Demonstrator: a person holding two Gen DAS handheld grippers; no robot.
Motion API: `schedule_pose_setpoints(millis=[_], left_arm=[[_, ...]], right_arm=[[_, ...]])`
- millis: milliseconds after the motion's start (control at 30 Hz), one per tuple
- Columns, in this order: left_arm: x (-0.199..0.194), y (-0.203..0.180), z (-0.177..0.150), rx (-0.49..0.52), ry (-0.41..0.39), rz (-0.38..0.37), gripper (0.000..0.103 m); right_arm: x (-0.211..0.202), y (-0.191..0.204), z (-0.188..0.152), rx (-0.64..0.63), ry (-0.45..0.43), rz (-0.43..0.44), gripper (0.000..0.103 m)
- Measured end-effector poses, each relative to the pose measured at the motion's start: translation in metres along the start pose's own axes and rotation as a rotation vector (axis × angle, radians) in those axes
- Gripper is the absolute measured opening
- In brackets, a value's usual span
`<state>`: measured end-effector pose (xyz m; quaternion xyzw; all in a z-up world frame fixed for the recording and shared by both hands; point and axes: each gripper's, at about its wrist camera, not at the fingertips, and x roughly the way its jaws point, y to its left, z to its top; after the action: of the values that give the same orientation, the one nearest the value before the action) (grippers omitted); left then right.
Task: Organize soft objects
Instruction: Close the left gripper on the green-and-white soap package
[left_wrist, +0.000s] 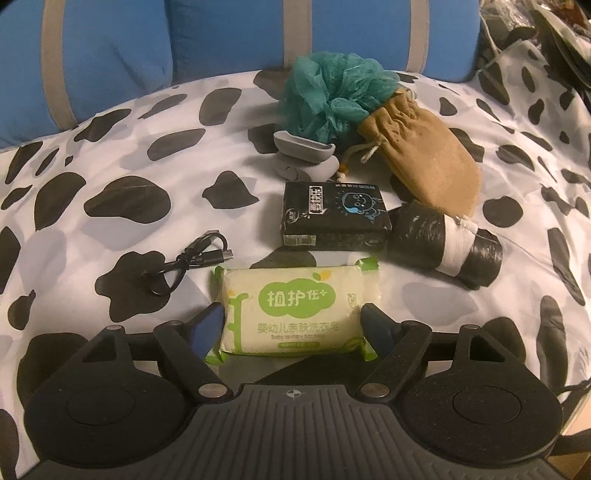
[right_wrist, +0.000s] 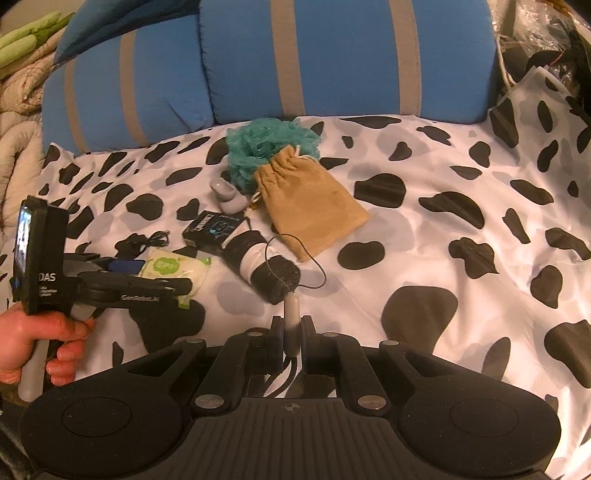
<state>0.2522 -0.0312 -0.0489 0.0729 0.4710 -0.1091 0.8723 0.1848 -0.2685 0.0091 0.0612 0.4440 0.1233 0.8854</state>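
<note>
Left wrist view: a bed spread with a white sheet (left_wrist: 110, 155) blotched in black, cow-hide fashion, backed by blue cushions (left_wrist: 229, 40) crossed by grey stripes. The left tongs (left_wrist: 291, 325) stand wide on either side of a pale green soap packet (left_wrist: 291, 314), the blue fingertips (left_wrist: 207, 325) flanking its short ends; whether the pads press on it cannot be told. Taking the soap packet as landmark: a coiled black cable (left_wrist: 192, 262) lies just to its left, a black tissue pack (left_wrist: 334, 214) just beyond it, and a black roll of bags (left_wrist: 447, 247) banded in white beyond it to the right. Farther back sit a grey folded item (left_wrist: 306, 155), a tan drawstring pouch (left_wrist: 421, 158) and a teal bath puff (left_wrist: 332, 92), the puff touching the pouch's mouth.

Right wrist view: the same bed, with dark clutter at the right edge and a quilted cream blanket (right_wrist: 18, 110) at the left. The right tongs (right_wrist: 291, 332) are drawn narrow, clamped on a small grey capsule (right_wrist: 291, 321) whose thin dark cord (right_wrist: 314, 266) loops up over the roll of bags. A hand (right_wrist: 33, 343) grips the left tool's handle, its fingers reaching the soap packet, left of the roll.
</note>
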Motion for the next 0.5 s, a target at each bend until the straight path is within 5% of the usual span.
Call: schedule_pose_setpoints(millis=[233,267,300,333,500], left_arm=[[-0.018,-0.001,-0.009,-0.020,-0.012,-0.012,0.071],[-0.023,-0.001,-0.011,-0.025,-0.019,-0.006,0.052],[-0.027,0.000,-0.012,-0.032,-0.024,0.014,0.009],[-0.029,0.004,-0.012,-0.048,-0.011,0.015,0.003],[-0.038,0.012,-0.023,-0.089,-0.028,-0.009,0.003]], right_arm=[[-0.002,0.000,-0.004,0.005,0.001,0.000,0.011],[-0.003,0.001,-0.003,0.003,-0.001,0.002,0.011],[-0.003,0.002,-0.003,0.000,-0.004,0.007,0.011],[-0.003,0.003,-0.003,-0.005,-0.004,0.010,0.011],[-0.003,0.010,-0.006,-0.027,-0.002,0.018,0.011]])
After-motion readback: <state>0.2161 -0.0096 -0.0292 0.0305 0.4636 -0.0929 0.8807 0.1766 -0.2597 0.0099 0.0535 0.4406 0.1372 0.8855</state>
